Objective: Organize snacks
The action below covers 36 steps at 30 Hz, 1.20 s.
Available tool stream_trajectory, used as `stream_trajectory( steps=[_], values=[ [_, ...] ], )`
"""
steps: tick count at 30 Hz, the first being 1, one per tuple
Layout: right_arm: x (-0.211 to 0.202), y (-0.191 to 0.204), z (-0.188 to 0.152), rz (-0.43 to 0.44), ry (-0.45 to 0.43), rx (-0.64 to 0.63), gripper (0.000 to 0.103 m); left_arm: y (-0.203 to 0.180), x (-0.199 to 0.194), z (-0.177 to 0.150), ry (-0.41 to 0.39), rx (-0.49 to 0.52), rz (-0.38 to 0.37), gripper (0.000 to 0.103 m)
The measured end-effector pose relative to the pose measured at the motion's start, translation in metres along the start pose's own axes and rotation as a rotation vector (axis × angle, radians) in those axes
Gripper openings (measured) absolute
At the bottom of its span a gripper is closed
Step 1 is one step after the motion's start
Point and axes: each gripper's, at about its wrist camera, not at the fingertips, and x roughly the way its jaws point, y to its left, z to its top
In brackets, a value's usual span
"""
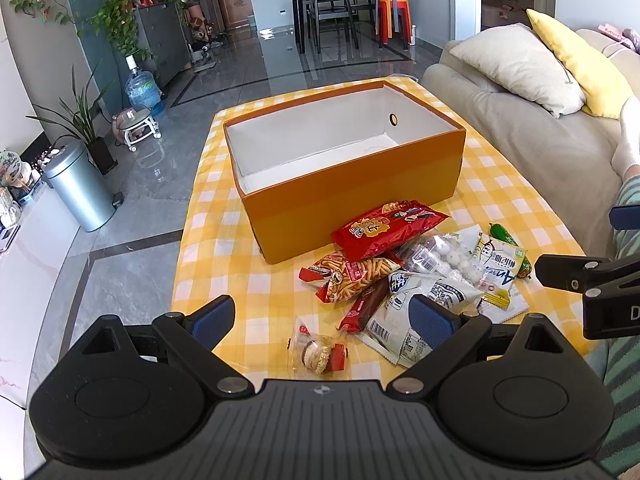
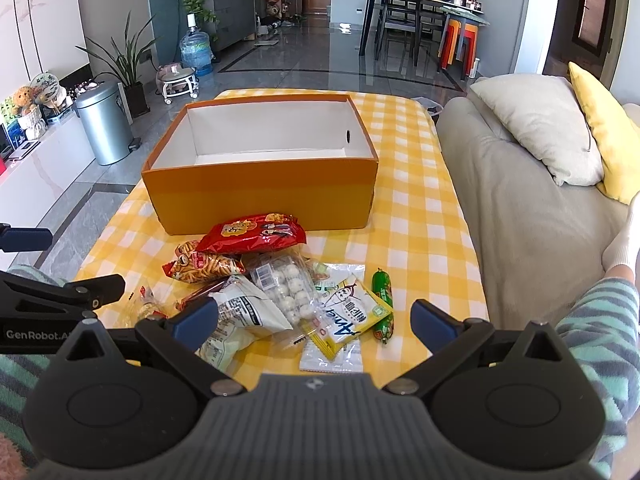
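Note:
An empty orange box (image 1: 352, 196) (image 2: 260, 188) with a white inside stands on the yellow checked tablecloth (image 1: 224, 248) (image 2: 416, 216). In front of it lies a pile of snacks: a red bag (image 1: 384, 228) (image 2: 256, 232), a bag of sticks (image 1: 352, 276) (image 2: 200, 266), a clear bag of white balls (image 1: 444, 258) (image 2: 286, 284), a white bag (image 1: 416, 312) (image 2: 244, 312), a yellow packet (image 2: 352, 316) and a green sausage (image 2: 382, 300). A small wrapped cake (image 1: 320, 354) lies nearest. My left gripper (image 1: 322, 318) hovers open above the cake. My right gripper (image 2: 314, 322) hangs open over the yellow packet.
A beige sofa (image 2: 520, 200) with cushions runs along the right of the table. A person's striped sleeve (image 2: 600, 320) and socked foot (image 1: 628, 140) are at the right. A metal bin (image 1: 80, 184) and plants stand on the floor at the left.

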Motion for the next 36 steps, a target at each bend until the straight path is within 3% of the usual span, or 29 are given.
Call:
stream_trajectory(
  steps=[36],
  values=[
    [0.0032, 0.0012, -0.0023, 0.001, 0.03, -0.004, 0.099, -0.0066, -0.0048, -0.001, 0.005, 0.006, -0.005, 0.103]
  ],
)
